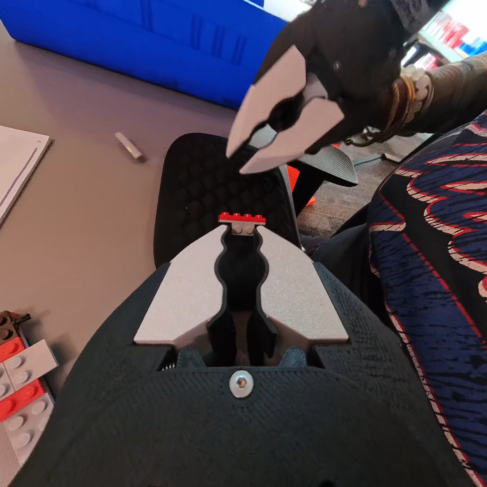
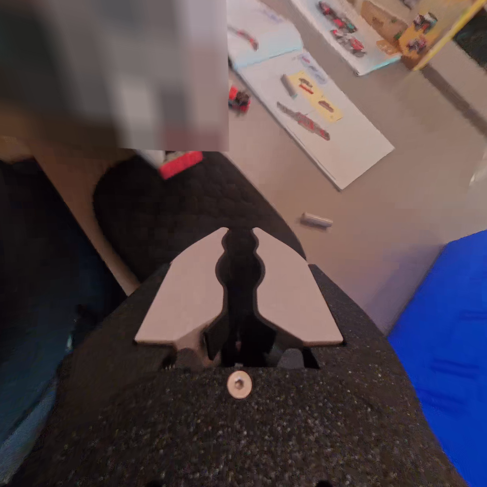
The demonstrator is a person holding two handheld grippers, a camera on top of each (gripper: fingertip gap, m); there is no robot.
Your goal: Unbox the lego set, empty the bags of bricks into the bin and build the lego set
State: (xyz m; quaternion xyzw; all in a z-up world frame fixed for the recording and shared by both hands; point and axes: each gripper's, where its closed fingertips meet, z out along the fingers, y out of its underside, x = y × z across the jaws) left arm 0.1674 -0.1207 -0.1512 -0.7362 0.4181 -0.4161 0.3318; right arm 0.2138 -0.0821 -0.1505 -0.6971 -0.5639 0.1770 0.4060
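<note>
The left gripper [image 1: 242,228] is pinched down on a tiny lego sub-build [image 1: 242,221]: a red plate with four studs showing, sitting on a thin grey layer with a small grey piece under it, and that lower grey bit is what the fingertips are clamping. It's held up off the table over a black mesh chair back [image 1: 210,189]. The right gripper [image 1: 238,164] comes in from the upper right in the left wrist view, above and beyond the sub-build and clear of it, fingertips a little apart with nothing between them. Its own camera is pretty smeared but shows the same thing, a narrow empty gap at the tips [image 2: 240,229]. The blue bin [image 1: 147,44] sits at the far side of the grey table [image 1: 87,200]; only its outer wall shows in either view, so what's inside it can't be made out. A loose grey brick [image 1: 129,149] lies on the table between the bin and the chair. The bigger build of red, grey and brown bricks [image 1: 18,374] is at the lower left edge, and the open instruction booklet [image 2: 316,110] lies farther off with the yellow lego box [image 2: 411,39] beyond it, blurry.
</note>
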